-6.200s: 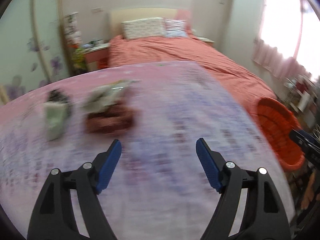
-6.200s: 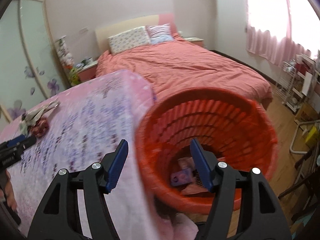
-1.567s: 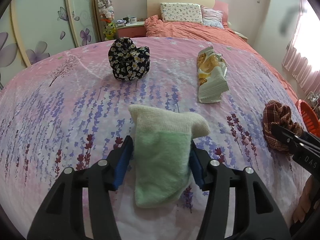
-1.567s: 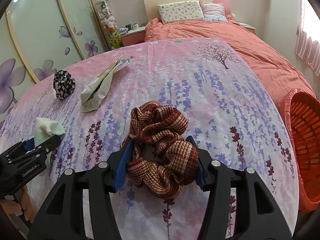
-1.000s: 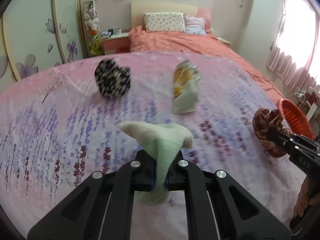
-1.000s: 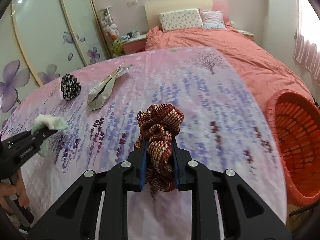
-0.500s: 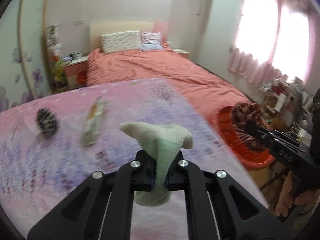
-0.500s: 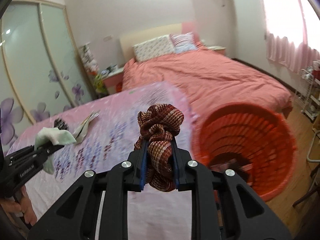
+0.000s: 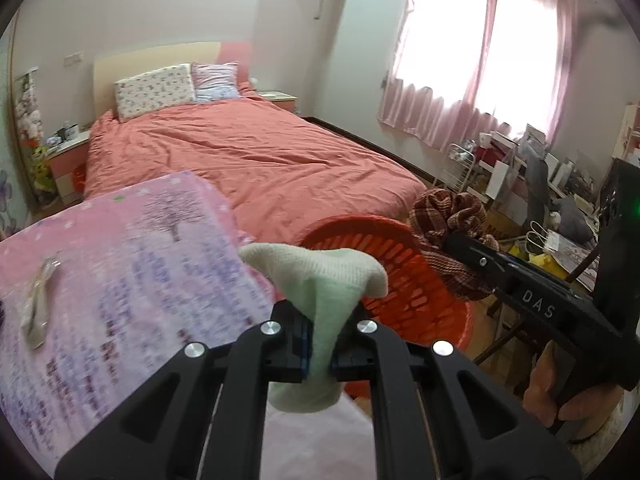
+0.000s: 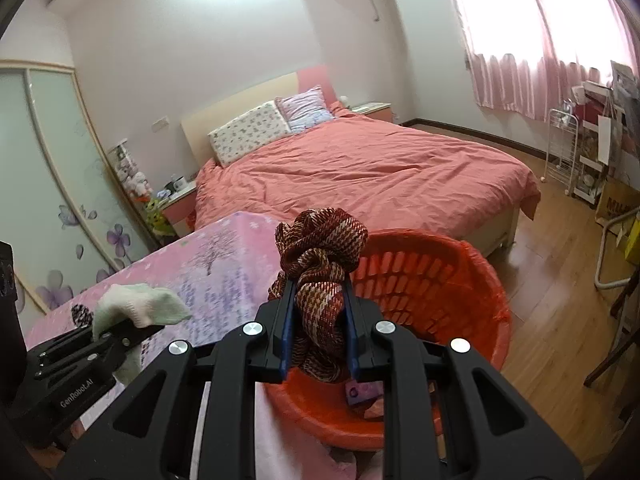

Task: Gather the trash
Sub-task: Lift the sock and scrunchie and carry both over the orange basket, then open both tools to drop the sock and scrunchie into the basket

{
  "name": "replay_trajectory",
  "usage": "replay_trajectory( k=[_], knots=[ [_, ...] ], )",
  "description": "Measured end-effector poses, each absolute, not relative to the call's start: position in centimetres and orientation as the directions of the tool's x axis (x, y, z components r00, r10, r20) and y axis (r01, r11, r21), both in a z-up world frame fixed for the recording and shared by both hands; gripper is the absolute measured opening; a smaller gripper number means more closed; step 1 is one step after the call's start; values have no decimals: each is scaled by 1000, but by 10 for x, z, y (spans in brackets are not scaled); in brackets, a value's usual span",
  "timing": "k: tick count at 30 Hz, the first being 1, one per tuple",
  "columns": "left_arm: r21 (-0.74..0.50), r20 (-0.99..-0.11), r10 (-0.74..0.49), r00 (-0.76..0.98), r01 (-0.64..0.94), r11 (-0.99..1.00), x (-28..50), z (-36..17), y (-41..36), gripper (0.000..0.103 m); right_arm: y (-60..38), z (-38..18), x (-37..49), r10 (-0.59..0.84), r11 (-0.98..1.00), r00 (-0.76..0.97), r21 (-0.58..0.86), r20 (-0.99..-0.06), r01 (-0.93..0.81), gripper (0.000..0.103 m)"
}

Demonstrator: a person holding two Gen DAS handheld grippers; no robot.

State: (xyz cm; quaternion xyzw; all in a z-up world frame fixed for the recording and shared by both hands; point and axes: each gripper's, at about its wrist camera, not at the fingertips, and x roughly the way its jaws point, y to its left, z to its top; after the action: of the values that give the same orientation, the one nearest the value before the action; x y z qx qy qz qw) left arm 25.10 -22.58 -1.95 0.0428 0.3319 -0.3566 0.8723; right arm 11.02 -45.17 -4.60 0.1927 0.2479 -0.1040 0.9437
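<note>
White letters reading "DAS" stood on the black body of the right hand-held gripper [image 9: 460,242], at about four o'clock in the left wrist view. "GenRobot.AI" was printed in white on the black body of the left hand-held gripper [image 10: 132,330], at about eight o'clock in the right wrist view.

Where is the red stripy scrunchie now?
In both views the scrunchie is pinched in the right hand-held gripper, just in front of the orange basket.
</note>
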Motion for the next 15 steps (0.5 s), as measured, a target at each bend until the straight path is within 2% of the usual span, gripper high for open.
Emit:
replay_trajectory(
  k=[8, 9, 10, 11, 12, 14, 15],
  knots=[
    [-167, -634, -608, 477, 683, 711, 272, -37, -274, 10, -480, -61, 121, -94, 880, 848, 355, -521, 316, 24],
    [-164, -642, -604, 472, 686, 709, 275, -41, -280, 13, -483, -63, 122, -90, 877, 846, 361, -526, 317, 29],
    [-164, -646, -602, 468, 686, 709, 276, -43, -282, 22, -486, -65, 123, -92, 873, 843, 365, -531, 325, 32],
    [-161, -652, -596, 469, 683, 713, 278, -47, -285, 36, -488, -68, 124, -96, 869, 841, 367, -533, 332, 34],
    [-151, -658, -584, 476, 676, 721, 280, -51, -286, 49, -490, -71, 125, -99, 866, 837, 368, -538, 338, 44],
    [-130, -668, -563, 487, 668, 733, 283, -58, -287, 53, -491, -75, 125, -112, 860, 832, 366, -544, 355, 57],
    [-122, -675, -552, 489, 664, 737, 285, -61, -287, 54, -491, -77, 124, -117, 858, 830, 366, -545, 361, 59]
  ],
)
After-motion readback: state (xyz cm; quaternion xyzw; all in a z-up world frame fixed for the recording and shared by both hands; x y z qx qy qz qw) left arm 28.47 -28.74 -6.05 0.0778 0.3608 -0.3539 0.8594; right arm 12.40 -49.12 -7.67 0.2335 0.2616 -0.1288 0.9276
